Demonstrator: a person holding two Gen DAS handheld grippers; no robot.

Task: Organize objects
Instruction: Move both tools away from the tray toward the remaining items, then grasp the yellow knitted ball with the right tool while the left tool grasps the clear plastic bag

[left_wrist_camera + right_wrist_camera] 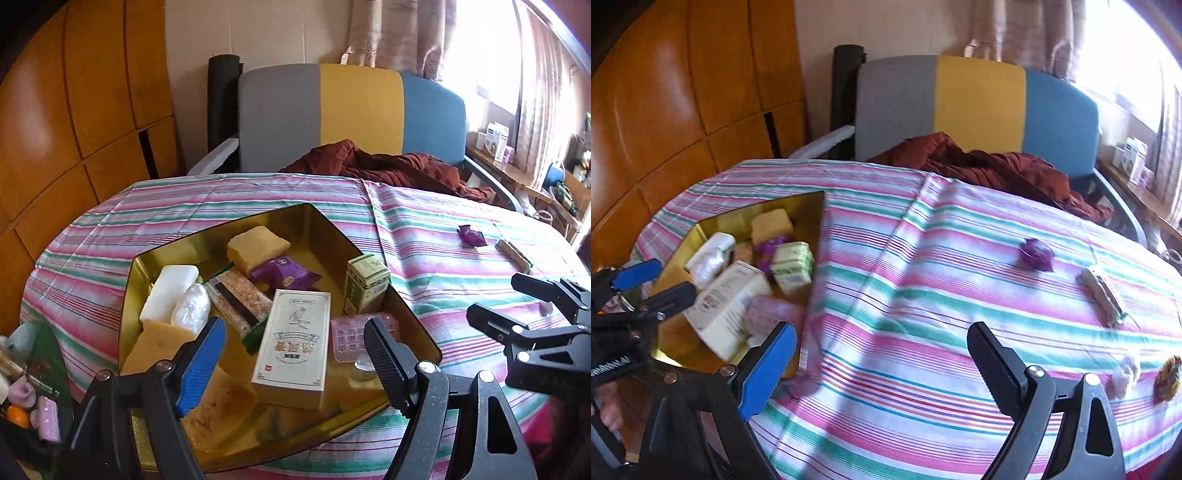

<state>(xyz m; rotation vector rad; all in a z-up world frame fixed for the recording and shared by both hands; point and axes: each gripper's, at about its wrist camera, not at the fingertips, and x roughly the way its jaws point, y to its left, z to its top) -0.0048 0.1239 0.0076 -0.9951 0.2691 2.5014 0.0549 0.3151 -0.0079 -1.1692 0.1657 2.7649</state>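
Both hand-held grippers wide open, empty: left hand-held gripper (295, 347) over gold tin (424, 332), purple candy wrapper (1037, 254) well ahead of right hand-held gripper (882, 360) on bench (905, 295); light, crinkly, likely slippery, so pinch its bulk.

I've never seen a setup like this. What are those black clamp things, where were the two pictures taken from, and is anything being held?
No robot: a person holds a clamp-like tool in each hand, each with a camera looking along its fingers. One picture is from the left tool, above a gold tin of boxes and wrapped snacks. The other is from the right tool, over the striped tablecloth, where a purple wrapper and a snack bar lie loose. Both tools are open and hold nothing.
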